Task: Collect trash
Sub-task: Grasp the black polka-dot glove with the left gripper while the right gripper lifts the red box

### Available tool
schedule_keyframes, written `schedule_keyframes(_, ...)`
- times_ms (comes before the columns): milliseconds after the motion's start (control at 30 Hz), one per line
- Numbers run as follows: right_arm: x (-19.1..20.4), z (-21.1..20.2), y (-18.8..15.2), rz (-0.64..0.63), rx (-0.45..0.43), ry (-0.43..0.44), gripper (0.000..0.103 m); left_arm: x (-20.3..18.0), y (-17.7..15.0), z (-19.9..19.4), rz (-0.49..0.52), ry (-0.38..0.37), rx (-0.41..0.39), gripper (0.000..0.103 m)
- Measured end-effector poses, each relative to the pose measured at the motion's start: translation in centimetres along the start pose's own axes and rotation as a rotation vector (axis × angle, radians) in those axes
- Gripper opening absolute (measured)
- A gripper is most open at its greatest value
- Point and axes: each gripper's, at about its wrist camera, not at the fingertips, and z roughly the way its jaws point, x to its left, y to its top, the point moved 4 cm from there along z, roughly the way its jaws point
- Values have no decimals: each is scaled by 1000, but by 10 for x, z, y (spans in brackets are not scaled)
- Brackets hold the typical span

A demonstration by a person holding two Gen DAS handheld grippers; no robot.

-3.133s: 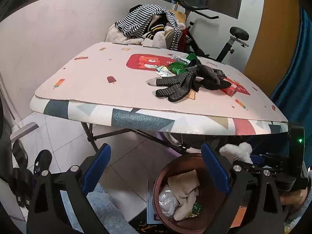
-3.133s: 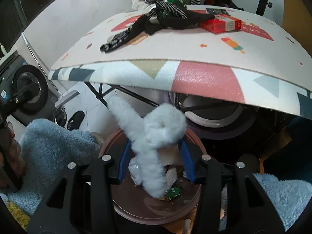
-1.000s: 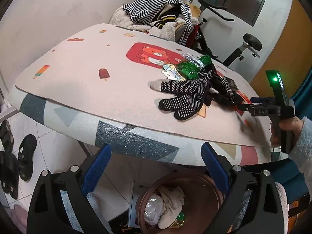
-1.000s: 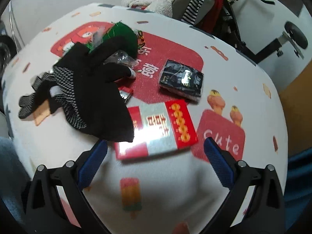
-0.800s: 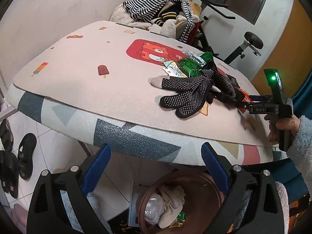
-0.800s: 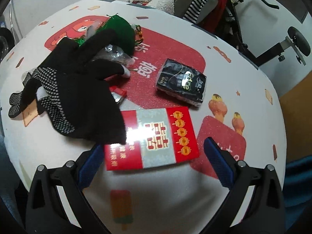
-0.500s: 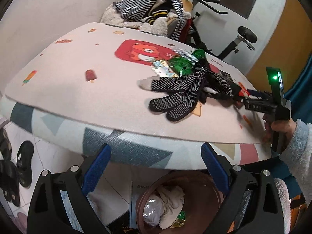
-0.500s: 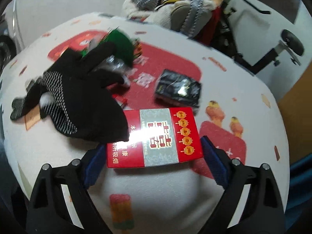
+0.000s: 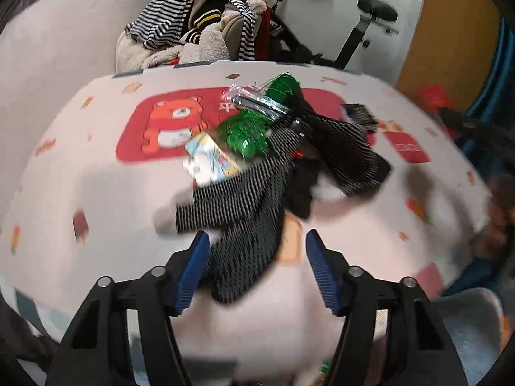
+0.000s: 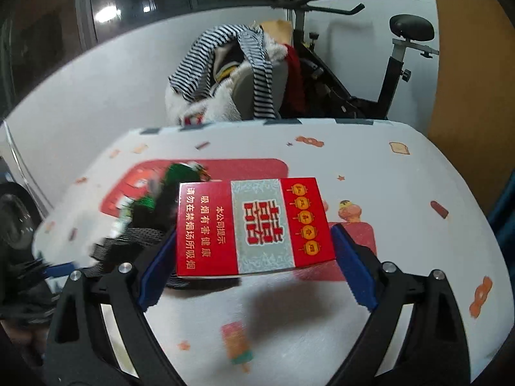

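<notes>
My right gripper [image 10: 254,263] is shut on a red and grey cigarette box [image 10: 251,226] and holds it lifted above the patterned table [image 10: 386,193]. My left gripper [image 9: 257,257] is open, its blue pads on either side of the cuff of a black dotted glove [image 9: 244,225] that lies on the table [image 9: 96,199]. Behind the glove lie a second black glove [image 9: 347,154], green foil wrappers [image 9: 254,128], a colourful wrapper [image 9: 209,157] and a small black packet [image 9: 359,114]. The left wrist view is blurred.
A chair piled with striped clothes [image 9: 199,32] stands behind the table, also in the right wrist view [image 10: 238,74]. An exercise bike [image 10: 379,70] stands at the back right. The person's right hand and sleeve [image 9: 495,212] are at the right edge.
My right gripper has closed on the cigarette box and lifted it off the table. My left gripper has come up from below the table edge to the dotted glove and narrowed around it.
</notes>
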Motion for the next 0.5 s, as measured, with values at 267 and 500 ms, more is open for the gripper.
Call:
schedule_keyframes(267,13,-43,-8,8,-28,21,90,-2,12,25,59,16,77,8)
schedule_keyframes(500,12,-66,-12,37,-30,8,90,24,38,-39,-66,-89,-66,7)
